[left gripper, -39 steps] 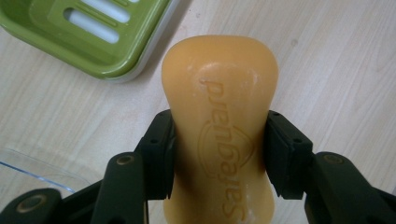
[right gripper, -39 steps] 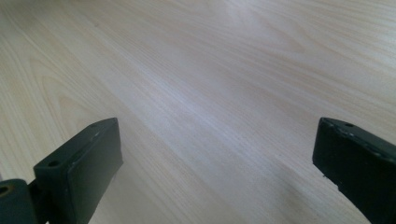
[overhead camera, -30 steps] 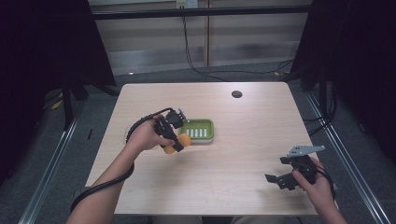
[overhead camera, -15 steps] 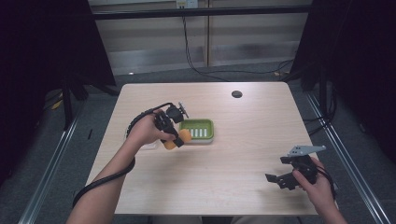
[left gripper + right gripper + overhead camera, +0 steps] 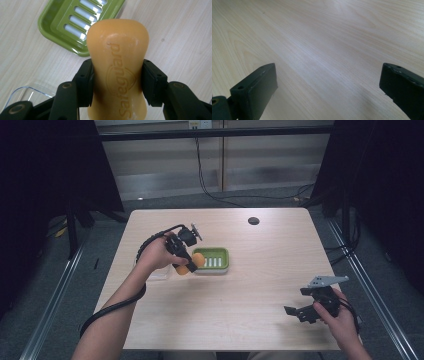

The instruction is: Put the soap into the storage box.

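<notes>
Firmly clamped, the left hand-held gripper (image 5: 117, 82) pinches an orange soap bar (image 5: 117, 72) at its narrow waist, held just beside the green soap dish's (image 5: 216, 259) near-left corner, above the counter (image 5: 240, 310). The right hand-held gripper (image 5: 328, 87) stands wide apart with nothing in it, well away from the dish. Being smooth and waxy, the bar could slide from the pads or land on the dish's rim and tip out. It is rounded, with embossed lettering.

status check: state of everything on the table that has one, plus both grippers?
left gripper: shut on the soap bar
soap bar: held off the table, near the dish's edge
green soap dish: empty, slots showing
clear lid: lying on the table, off the dish
right gripper: open, nothing between the jaws
</notes>
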`<state>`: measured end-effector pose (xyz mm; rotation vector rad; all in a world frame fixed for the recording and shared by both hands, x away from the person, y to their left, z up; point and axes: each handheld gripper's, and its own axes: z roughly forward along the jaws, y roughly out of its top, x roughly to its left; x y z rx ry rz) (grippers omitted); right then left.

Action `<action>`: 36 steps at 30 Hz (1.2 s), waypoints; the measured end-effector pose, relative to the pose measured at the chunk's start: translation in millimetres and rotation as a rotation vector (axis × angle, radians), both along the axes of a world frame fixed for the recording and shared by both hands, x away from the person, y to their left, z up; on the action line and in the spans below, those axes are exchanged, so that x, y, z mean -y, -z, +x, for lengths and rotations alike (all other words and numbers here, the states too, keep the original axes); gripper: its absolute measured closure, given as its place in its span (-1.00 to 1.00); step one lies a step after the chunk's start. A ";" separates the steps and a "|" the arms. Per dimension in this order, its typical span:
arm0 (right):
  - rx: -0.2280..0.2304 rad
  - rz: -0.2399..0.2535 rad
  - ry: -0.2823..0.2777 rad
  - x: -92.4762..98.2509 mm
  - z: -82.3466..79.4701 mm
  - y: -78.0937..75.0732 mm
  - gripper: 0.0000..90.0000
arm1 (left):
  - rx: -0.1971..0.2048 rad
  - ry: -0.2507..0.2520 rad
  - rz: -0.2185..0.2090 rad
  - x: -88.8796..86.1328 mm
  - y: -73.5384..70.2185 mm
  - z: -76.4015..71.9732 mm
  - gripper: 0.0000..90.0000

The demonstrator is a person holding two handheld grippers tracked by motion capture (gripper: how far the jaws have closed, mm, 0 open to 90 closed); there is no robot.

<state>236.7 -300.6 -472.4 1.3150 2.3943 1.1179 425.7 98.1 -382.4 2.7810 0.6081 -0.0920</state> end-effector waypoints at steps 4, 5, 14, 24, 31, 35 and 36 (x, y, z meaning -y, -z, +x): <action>0.000 0.002 0.003 -0.3 0.0 -0.3 -0.97 | -0.006 0.003 0.005 0.7 -2.0 3.3 0.11; -0.001 -0.002 0.000 -0.2 0.0 -0.1 -0.97 | -0.009 0.020 0.012 0.2 -2.7 5.6 0.11; -0.002 -0.004 0.002 -0.2 0.0 0.2 -0.97 | -0.005 -0.007 0.005 2.4 -3.3 9.6 0.11; -0.001 -0.005 -0.002 -0.5 0.1 0.2 -0.97 | -0.006 -0.016 0.023 4.4 -3.9 15.7 0.11; 0.000 -0.010 -0.002 -1.3 0.2 0.7 -0.97 | 0.004 -0.041 0.008 7.6 -6.5 17.5 0.11; -0.001 -0.009 -0.003 -1.5 0.0 0.5 -0.97 | 0.016 -0.034 0.011 8.4 -8.9 20.0 0.11; -0.002 -0.010 -0.003 -1.5 0.0 0.6 -0.97 | 0.014 -0.025 0.014 8.3 -9.4 21.3 0.11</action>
